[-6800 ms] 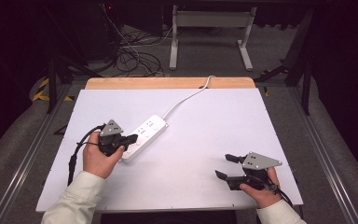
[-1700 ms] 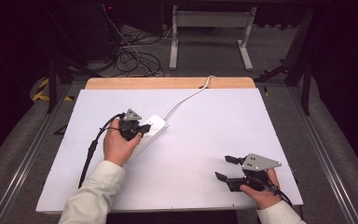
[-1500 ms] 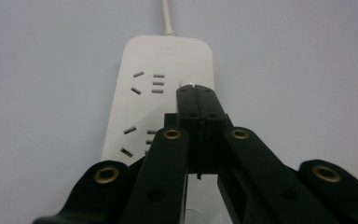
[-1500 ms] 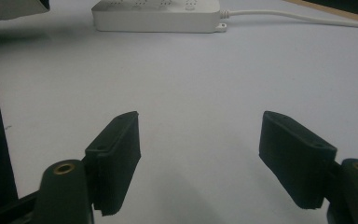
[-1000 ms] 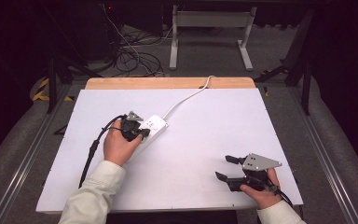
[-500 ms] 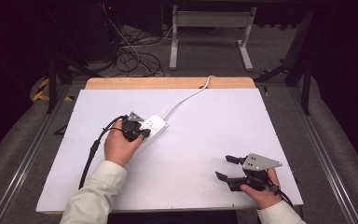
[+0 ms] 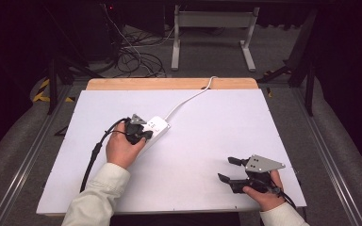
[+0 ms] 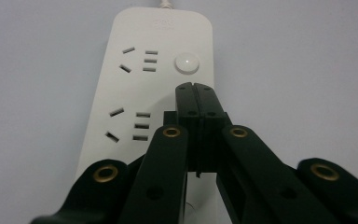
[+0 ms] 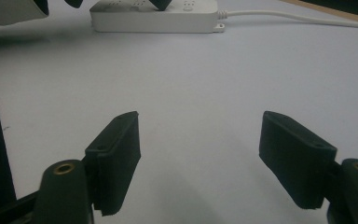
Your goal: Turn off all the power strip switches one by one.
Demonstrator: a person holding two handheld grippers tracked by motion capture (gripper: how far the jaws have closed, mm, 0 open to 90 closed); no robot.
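The power strip point(image 8: 149, 88) lies flat on the white table point(image 7: 207, 141), directly under and ahead of the left gripper point(image 8: 196, 88). In the left gripper view the two black jaws are seen pressed together with no gap and nothing between them, their joined tips poised just short of the round switch button point(image 8: 187, 63) (whether the tips rest on the strip's face cannot be told). Two socket groups are seen to the left of the closed tips, and the white cord point(image 7: 191, 96) is led away from the strip's far end toward the table's wooden edge. From above, the left gripper point(image 7: 139, 132) is seen over the strip's near half.

The right gripper point(image 9: 200, 154) is held well apart from the strip, its jaws spread wide and empty over bare table; the strip is seen far ahead of its fingers.

The step in hand is judged to be the pressing of the switch with the closed tips used as a single probe. A short advance onto the button is called for next, then a firm downward push, kept centred so that the tips are not slid off its edge.
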